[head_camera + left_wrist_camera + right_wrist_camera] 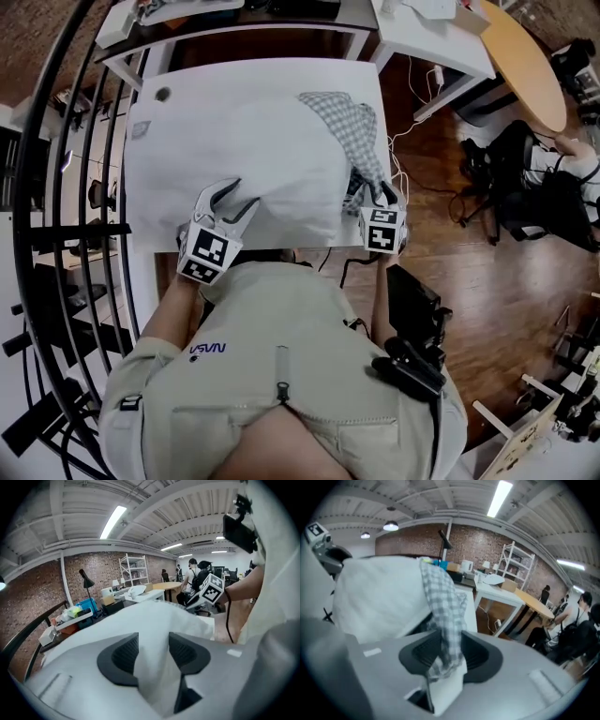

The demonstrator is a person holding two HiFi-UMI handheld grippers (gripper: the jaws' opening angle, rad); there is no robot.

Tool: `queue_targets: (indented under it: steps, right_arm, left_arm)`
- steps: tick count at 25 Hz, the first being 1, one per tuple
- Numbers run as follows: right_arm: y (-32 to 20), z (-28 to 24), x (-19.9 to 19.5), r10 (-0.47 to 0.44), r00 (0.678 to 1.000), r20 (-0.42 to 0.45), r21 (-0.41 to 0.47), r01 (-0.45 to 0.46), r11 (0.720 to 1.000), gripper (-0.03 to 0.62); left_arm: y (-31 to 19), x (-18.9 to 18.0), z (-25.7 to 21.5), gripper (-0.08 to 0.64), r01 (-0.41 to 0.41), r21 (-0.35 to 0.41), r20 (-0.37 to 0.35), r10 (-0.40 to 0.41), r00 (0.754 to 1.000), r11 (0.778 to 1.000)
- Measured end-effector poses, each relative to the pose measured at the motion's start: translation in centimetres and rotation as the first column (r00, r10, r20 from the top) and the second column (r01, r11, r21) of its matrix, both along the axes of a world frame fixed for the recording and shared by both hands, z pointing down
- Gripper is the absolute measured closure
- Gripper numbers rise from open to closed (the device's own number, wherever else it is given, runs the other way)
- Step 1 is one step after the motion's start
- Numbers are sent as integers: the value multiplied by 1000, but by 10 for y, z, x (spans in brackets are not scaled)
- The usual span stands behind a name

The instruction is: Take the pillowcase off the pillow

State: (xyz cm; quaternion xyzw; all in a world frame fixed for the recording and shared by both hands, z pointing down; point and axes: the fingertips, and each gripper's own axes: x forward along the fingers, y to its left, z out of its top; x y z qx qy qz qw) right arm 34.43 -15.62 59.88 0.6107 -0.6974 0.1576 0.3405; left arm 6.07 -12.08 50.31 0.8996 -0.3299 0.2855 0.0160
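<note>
A white pillow (244,141) lies across the white table (361,75). A grey checked pillowcase (352,122) is bunched on its right end and trails down to the near right corner. My left gripper (239,192) is at the pillow's near left corner; in the left gripper view the pillow's white fabric (154,620) fills the gap of that gripper (152,651) and both pads press on it. My right gripper (375,194) is at the near right corner. In the right gripper view the checked pillowcase (440,597) runs between the pads of that gripper (446,651), pinched, with the pillow (379,597) to the left.
A cable (403,150) hangs off the table's right edge over the wooden floor. A second white desk (422,37) and a round wooden tabletop (530,61) stand behind to the right, with a black chair (525,187) beyond. A black railing (66,187) runs along the left.
</note>
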Motion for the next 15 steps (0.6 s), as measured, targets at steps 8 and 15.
queue_targets:
  steps: [8, 15]
  right_arm:
    - [-97, -104, -75, -236, 968, 90, 199, 215, 956, 437]
    - [-178, -72, -127, -289, 951, 110, 28, 287, 957, 394]
  left_arm:
    - [-103, 22, -47, 326, -14, 119, 15, 13, 1000, 993]
    - [-137, 36, 41, 347, -91, -157, 155, 116, 981, 983]
